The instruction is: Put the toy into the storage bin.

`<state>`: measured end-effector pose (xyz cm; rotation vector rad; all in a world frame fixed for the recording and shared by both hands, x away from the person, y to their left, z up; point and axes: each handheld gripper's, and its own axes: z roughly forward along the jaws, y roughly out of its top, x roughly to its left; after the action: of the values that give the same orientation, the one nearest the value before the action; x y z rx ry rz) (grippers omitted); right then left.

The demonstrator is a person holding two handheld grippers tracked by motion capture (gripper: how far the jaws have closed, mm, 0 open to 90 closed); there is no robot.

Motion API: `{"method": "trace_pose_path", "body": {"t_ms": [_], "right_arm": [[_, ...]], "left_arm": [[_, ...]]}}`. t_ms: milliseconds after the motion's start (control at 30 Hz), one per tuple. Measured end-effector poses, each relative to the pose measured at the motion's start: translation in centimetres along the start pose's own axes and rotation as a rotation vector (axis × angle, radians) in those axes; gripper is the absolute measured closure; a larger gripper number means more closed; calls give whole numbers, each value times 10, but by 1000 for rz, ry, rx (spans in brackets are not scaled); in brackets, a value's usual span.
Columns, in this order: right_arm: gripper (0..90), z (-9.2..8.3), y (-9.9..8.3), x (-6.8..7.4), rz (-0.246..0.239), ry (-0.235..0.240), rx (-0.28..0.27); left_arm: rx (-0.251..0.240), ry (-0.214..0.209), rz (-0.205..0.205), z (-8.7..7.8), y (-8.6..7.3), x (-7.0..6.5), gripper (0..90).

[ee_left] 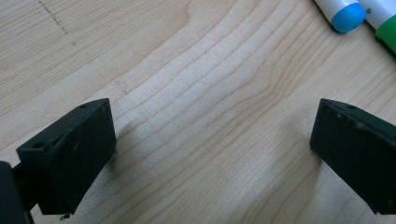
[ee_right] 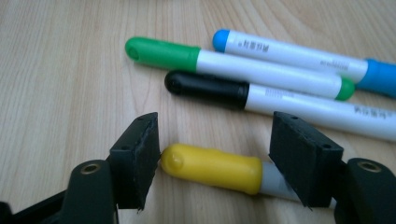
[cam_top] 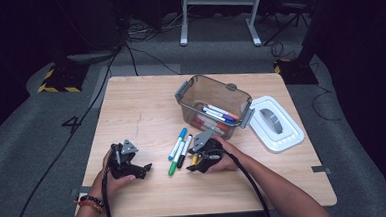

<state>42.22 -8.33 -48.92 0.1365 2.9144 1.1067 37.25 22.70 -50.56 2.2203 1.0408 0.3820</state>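
On the counter (cam_top: 131, 111), the right claw (cam_top: 196, 164) hovers at loose markers (cam_top: 179, 150) beside a clear bin (cam_top: 213, 106).

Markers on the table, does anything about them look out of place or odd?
Four markers lie loose on the table instead of in the clear bin with the others: blue marker, green marker, black marker, yellow marker. The yellow one lies lengthwise between the right gripper's open jaws. Nothing looks spilled or damaged.

The white marker with a yellow cap (ee_right: 212, 169) lies flat on the table, just near of the black-capped marker (ee_right: 261, 97).
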Motion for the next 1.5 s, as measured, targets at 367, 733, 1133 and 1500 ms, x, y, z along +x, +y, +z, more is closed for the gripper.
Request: {"method": "trace_pose_path", "body": {"t_ms": [367,733,1133,1500], "right_arm": [[305,-54,-34,2,16,-55,5],[473,-94,-87,20,103,-107,2],[415,-84,-79,34,201,-127,-50],[313,-68,-79,33,340,-264,-10]], "left_arm": [[0,1,-1,0,0,0,6],[0,3,3,0,0,0,5],[-1,4,5,0,0,0,5],[0,3,3,0,0,0,5]]}}
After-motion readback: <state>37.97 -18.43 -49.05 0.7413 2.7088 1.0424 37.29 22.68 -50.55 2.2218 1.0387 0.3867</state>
